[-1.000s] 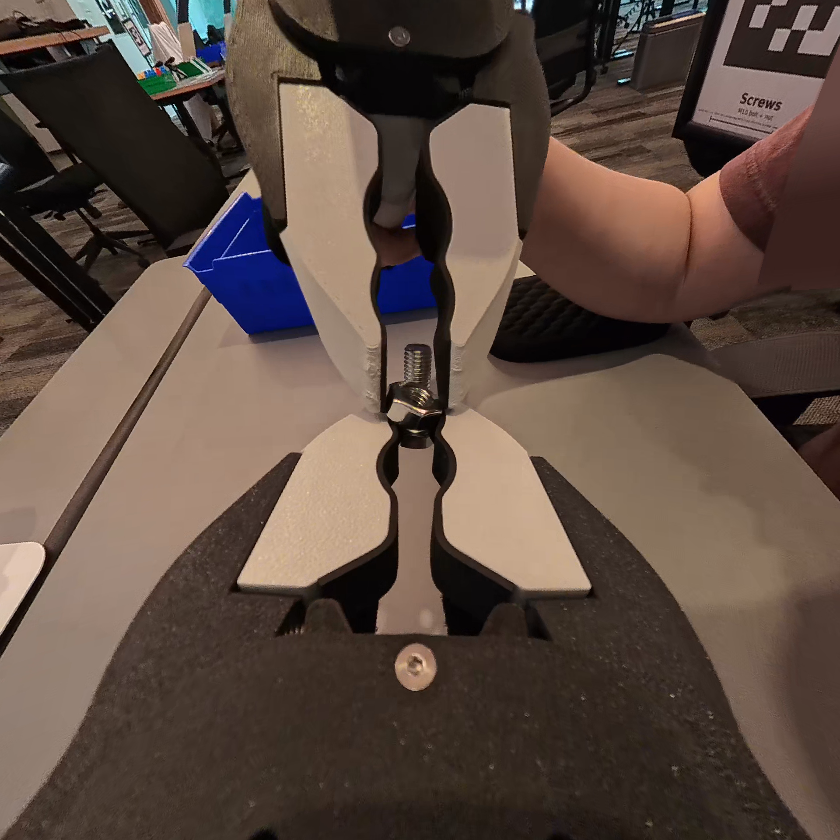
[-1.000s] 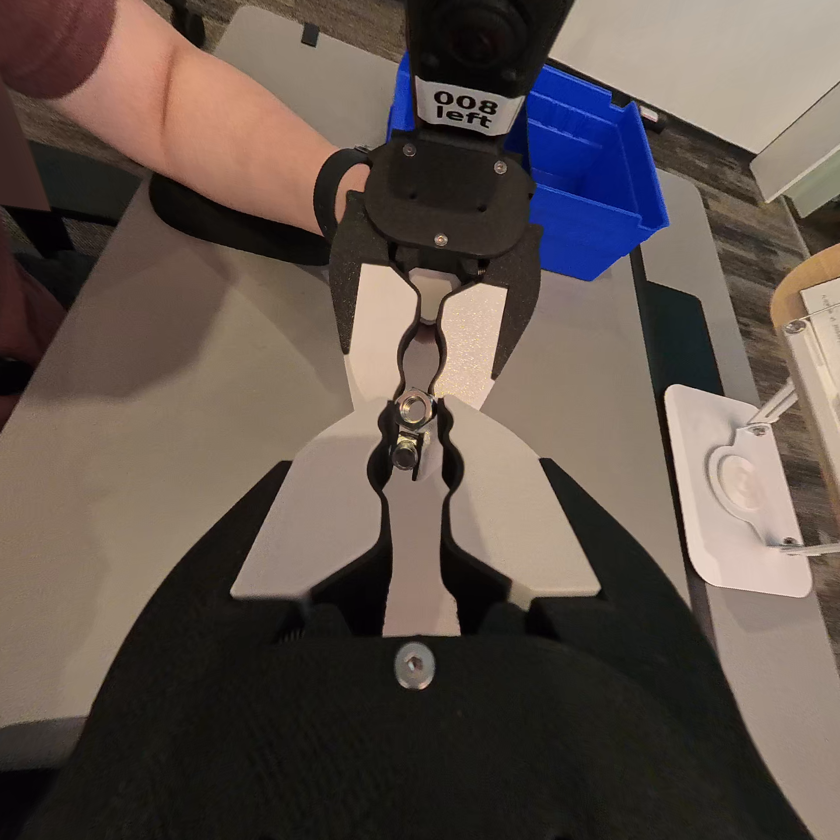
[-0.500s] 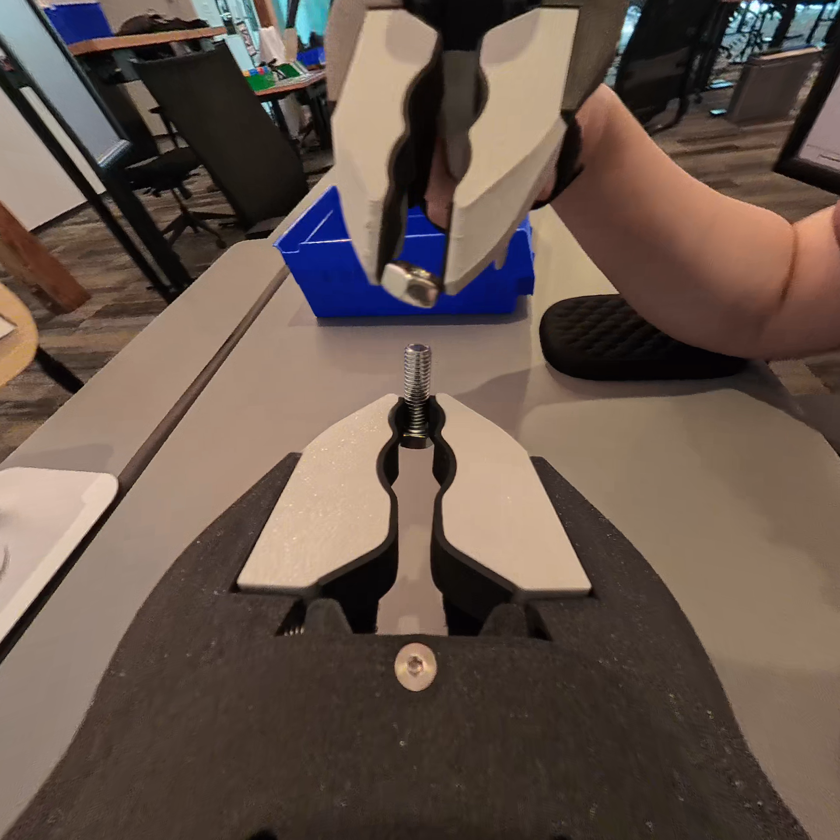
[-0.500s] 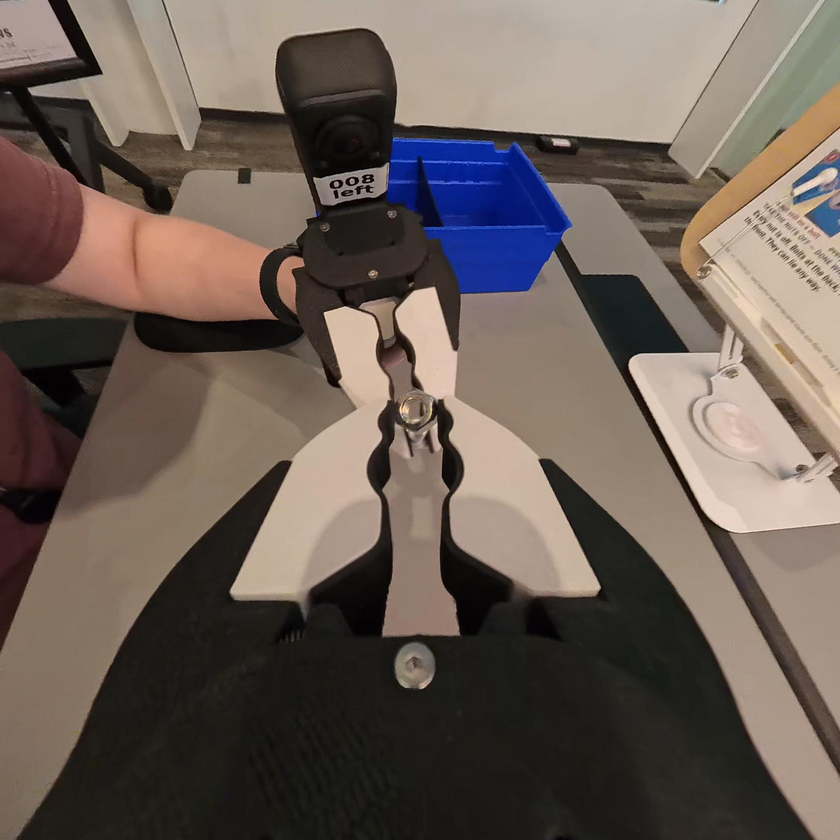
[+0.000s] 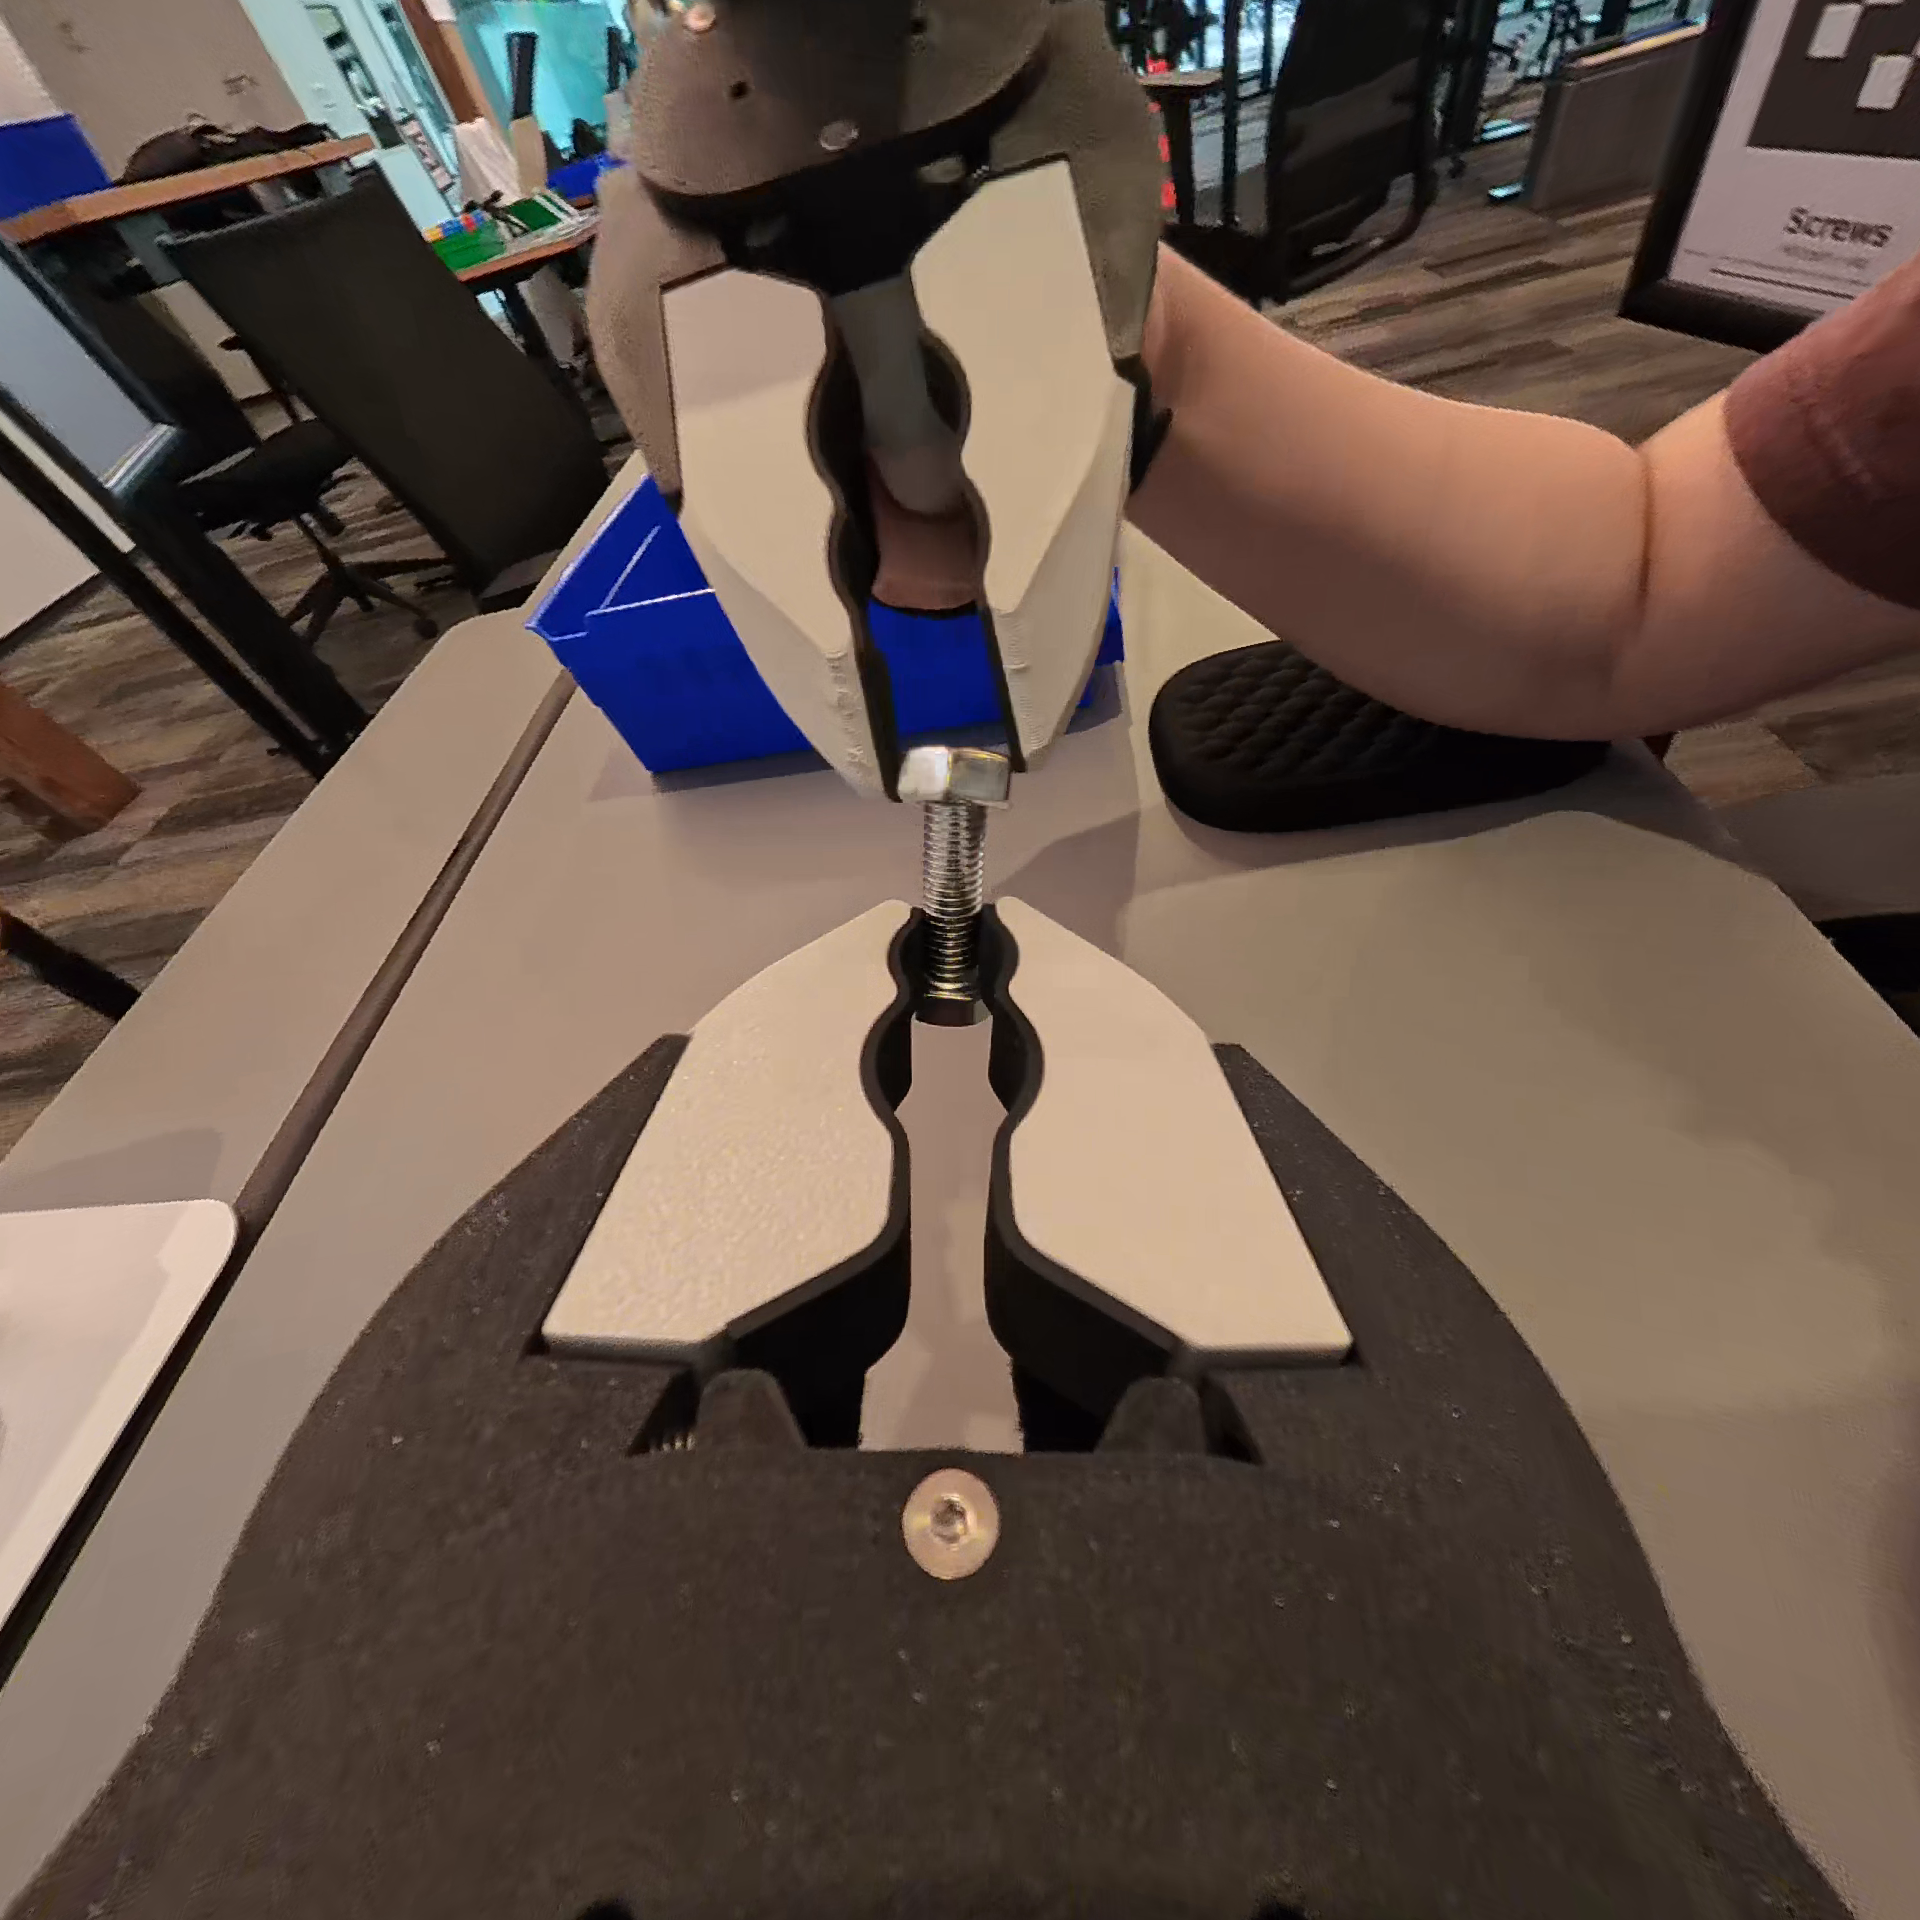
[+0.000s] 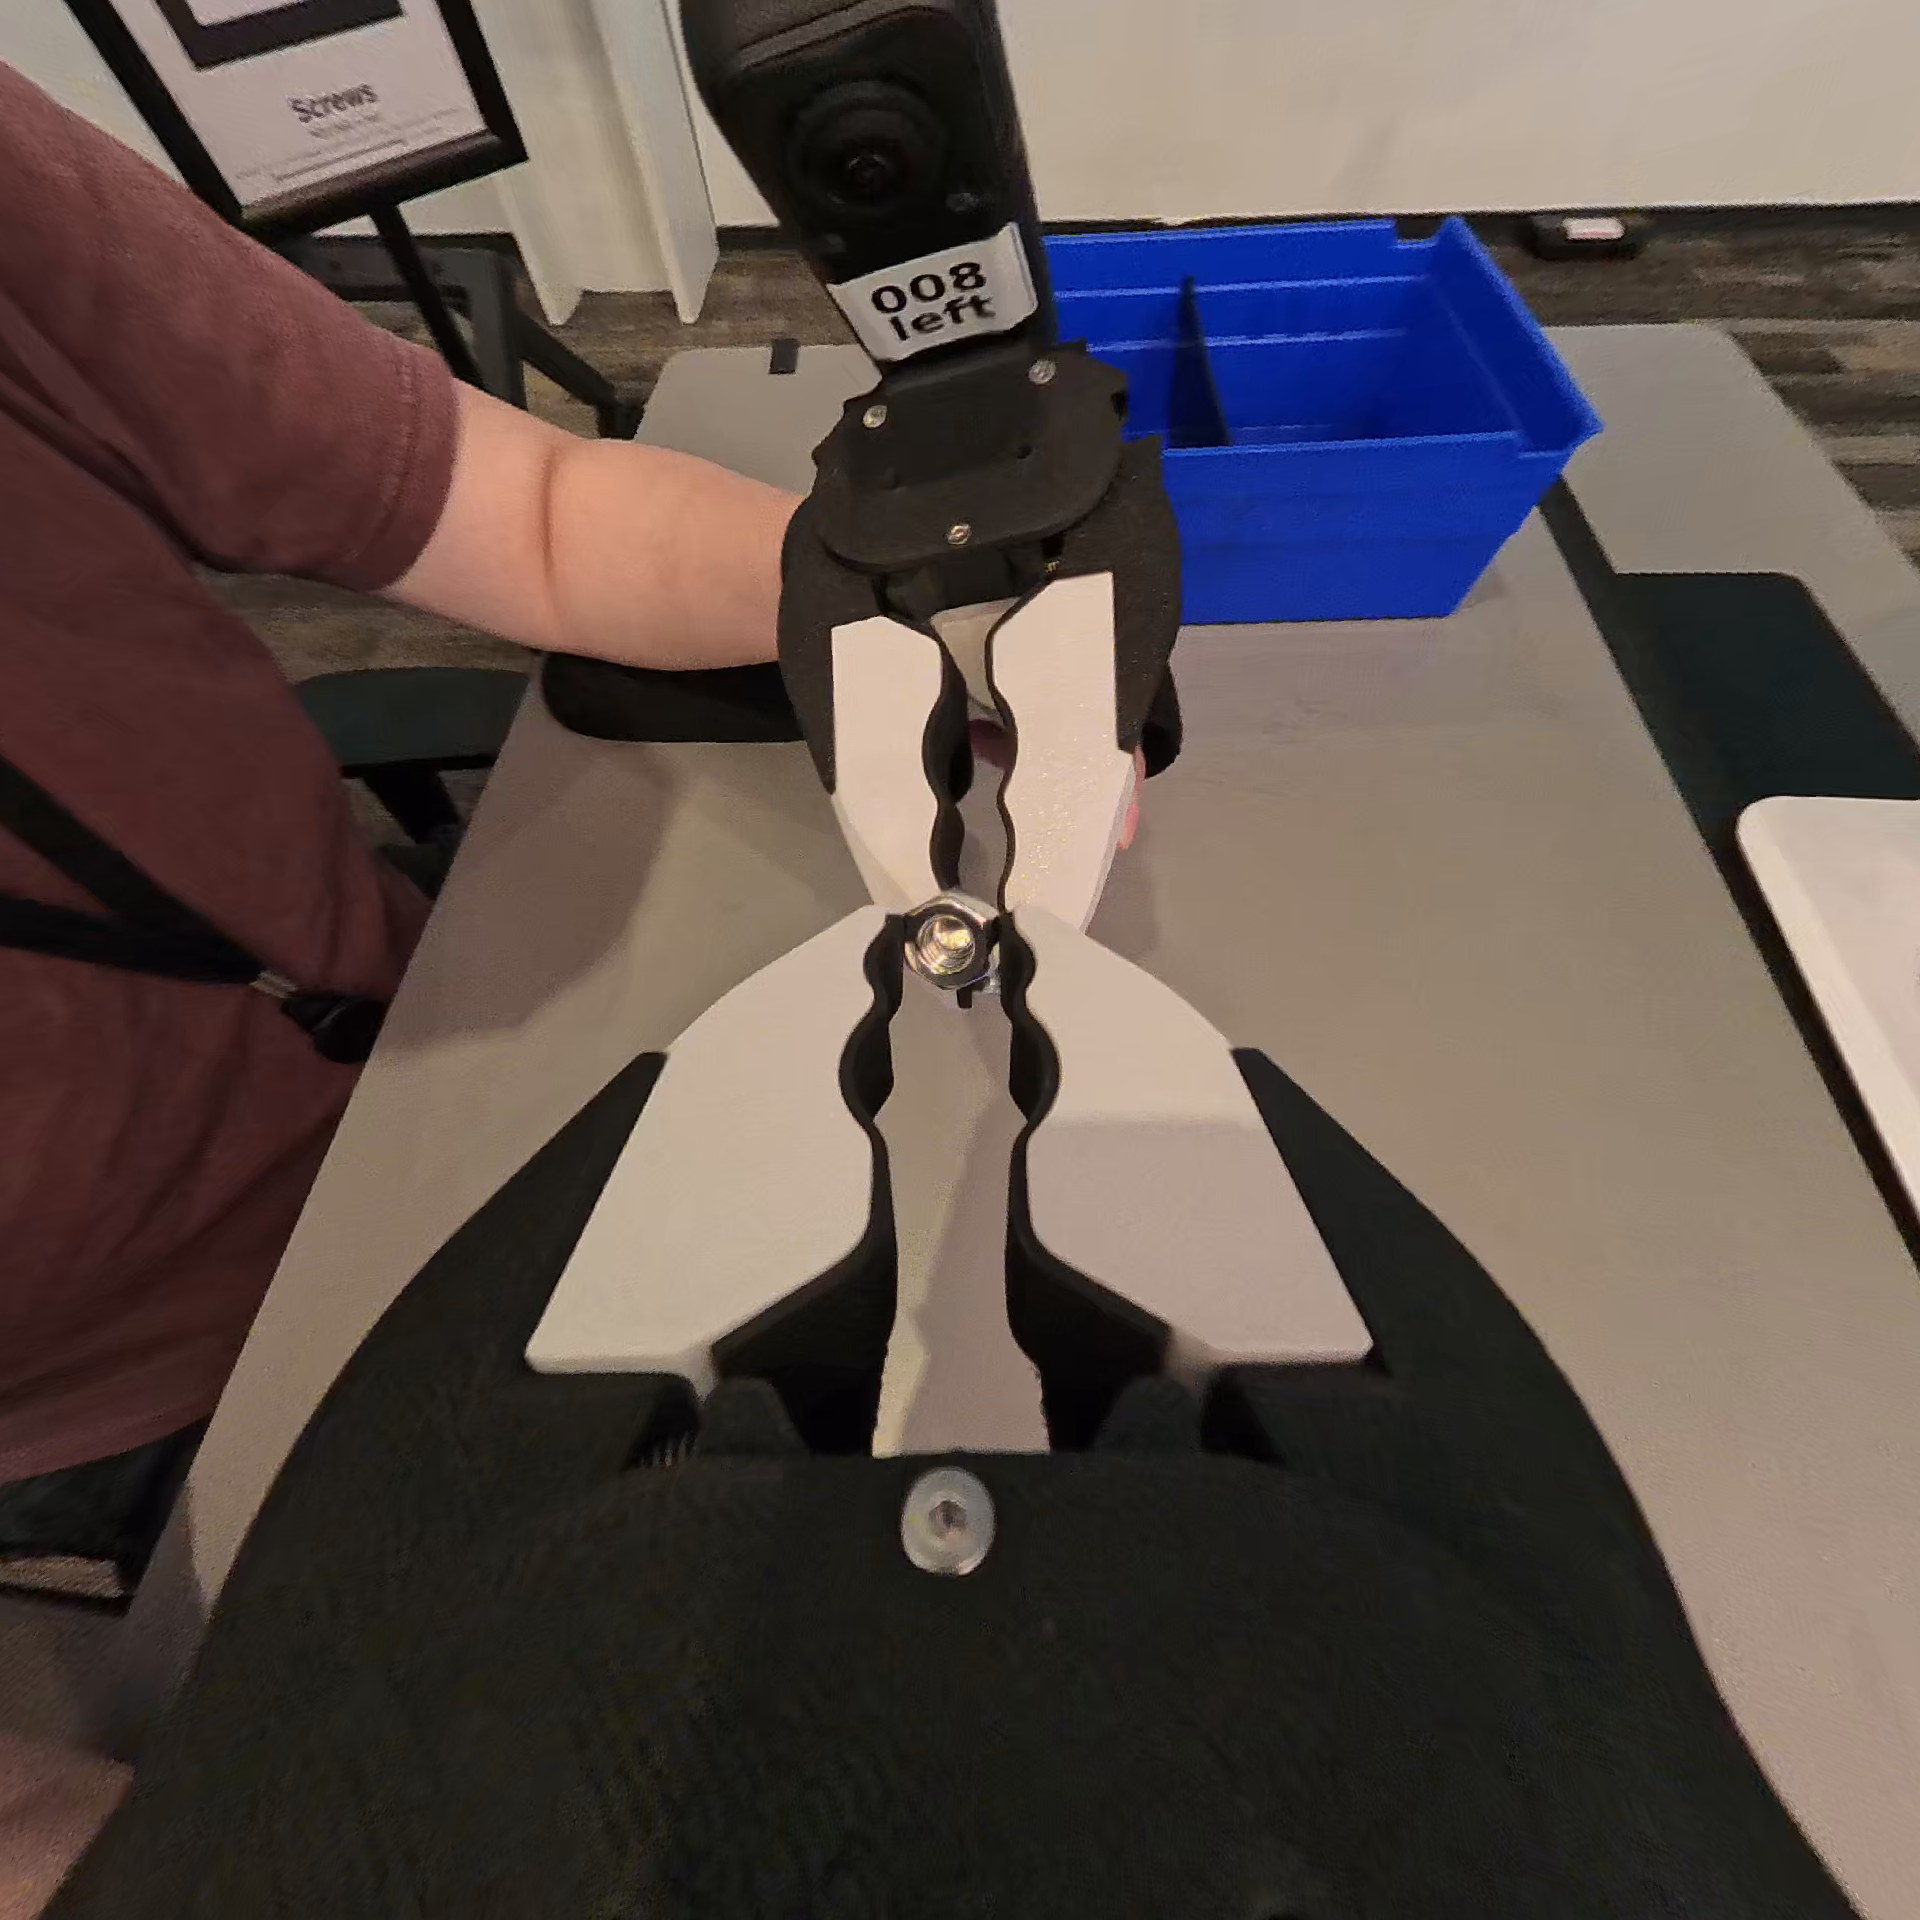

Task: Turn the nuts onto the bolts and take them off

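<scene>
In my left wrist view, my left gripper (image 5: 951, 961) is clamped on the lower shank of a steel bolt (image 5: 948, 883), which stands upright at the centre of the frame with its threads rising out of the finger tips. Coming down from the top of the frame, the right gripper (image 5: 954, 769) pinches a hex nut (image 5: 956, 777) that sits on the very top of the bolt; I cannot tell how far it is threaded on.

In my right wrist view I look down the bolt's axis: the nut (image 6: 940, 943) sits at the centre of the frame between my right gripper's (image 6: 943, 951) tips, closed on it, with the bolt end showing through its hole. The left gripper (image 6: 961, 894) reaches in from the upper middle, its tips just behind the nut and meeting mine nose to nose.

Behind the pair, a blue divided bin (image 6: 1351, 488) stands on the grey table (image 6: 1403, 935) at upper right of the right view; in the left view the bin (image 5: 675, 665) is partly hidden by the right gripper's fingers. A black padded rest (image 5: 1351, 738) lies on the table at right centre of the left view, under a person's forearm (image 5: 1403, 582). A white flat base (image 6: 1839, 956) sits at the right edge of the right view. A framed sign (image 5: 1808, 156) stands at upper right of the left view, and office chairs (image 5: 343, 343) at upper left
</scene>
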`<state>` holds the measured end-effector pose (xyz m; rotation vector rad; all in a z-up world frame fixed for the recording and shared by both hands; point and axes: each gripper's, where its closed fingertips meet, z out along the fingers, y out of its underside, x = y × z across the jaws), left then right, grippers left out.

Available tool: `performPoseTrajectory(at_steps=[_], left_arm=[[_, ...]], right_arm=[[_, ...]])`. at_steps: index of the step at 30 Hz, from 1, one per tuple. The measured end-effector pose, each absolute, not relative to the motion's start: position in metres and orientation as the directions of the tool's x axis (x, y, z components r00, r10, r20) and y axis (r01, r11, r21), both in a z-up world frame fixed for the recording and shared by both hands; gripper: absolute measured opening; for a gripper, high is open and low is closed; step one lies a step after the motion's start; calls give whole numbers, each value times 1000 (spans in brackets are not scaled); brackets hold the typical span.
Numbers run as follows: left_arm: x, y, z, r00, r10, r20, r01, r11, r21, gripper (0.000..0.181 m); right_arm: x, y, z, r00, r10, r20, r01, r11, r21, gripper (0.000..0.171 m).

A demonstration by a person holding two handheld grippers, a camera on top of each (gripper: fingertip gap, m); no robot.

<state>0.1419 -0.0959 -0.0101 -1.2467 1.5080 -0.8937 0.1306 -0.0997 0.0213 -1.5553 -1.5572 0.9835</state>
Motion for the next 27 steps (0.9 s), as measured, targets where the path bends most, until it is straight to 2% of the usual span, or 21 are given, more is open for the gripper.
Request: performPoseTrajectory(at_steps=[6,18,22,27], left_arm=[[144,-112,-25,-128,-961,-246,-360,276,-891,9],[150,-127,-53,-219,-938,-268,-480,343,-807,9],[151,-126,-57,-211,-951,-227,-493,304,-815,9],[150,-141,-58,-292,-945,-150,-477,280,-833,9]], right_arm=[[136,-117,5,-92,995,-48,554,11,-833,18],[145,-132,-24,-154,987,44,725,143,-673,19],[147,-131,-28,-167,979,114,750,201,-630,19],[145,-146,-29,-246,959,142,748,281,-601,19]])
